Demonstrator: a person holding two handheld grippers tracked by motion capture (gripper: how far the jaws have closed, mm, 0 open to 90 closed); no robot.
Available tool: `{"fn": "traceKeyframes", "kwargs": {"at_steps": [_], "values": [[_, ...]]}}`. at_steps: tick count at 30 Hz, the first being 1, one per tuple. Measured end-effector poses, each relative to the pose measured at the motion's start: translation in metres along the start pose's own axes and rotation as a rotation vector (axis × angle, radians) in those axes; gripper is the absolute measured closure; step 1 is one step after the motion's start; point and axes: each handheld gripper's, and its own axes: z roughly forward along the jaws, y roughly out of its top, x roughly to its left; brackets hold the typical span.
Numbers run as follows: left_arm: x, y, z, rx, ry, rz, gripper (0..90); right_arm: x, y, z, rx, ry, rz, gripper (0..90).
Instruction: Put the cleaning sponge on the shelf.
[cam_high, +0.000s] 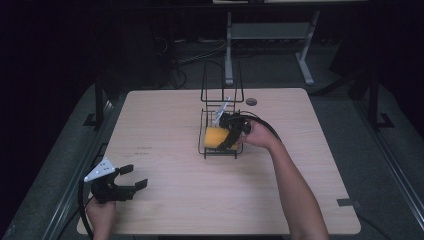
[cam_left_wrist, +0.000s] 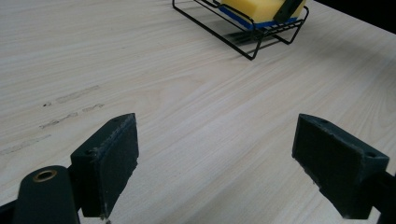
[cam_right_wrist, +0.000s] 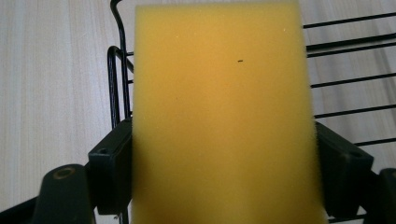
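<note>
A yellow sponge (cam_right_wrist: 224, 116) with a blue underside was held in the right tool (cam_high: 231, 134), its jaws pressed against the sponge's two long sides, inside the low tray of a black wire rack (cam_high: 220, 150) at the middle of the tabletop (cam_high: 165, 170). The left tool (cam_high: 131, 181) was held well apart from the rack, near the tabletop's edge, jaws wide open and empty. The sponge was judged light, soft and easily squashed, best gripped gently across its narrow width.
</note>
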Motion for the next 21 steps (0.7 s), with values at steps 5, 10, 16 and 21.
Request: {"fn": "traceKeyframes", "kwargs": {"at_steps": [5,10,16,21], "values": [[0.0,0.0,0.0,-0.001,0.0,0.0,14.1,0.001,0.0,0.002,0.01,0.001,0.0,20.2],[0.0,0.0,0.0,-0.001,-0.001,-0.001,14.1,0.001,0.0,0.002,0.009,0.0,0.001,18.2],[0.0,0.0,0.0,-0.001,-0.002,-0.003,14.1,0.003,0.002,-0.003,-0.003,-0.007,0.005,16.5],[0.0,0.0,0.0,0.0,-0.001,-0.003,14.1,0.004,0.003,-0.008,-0.028,-0.013,-0.004,15.9]]}}
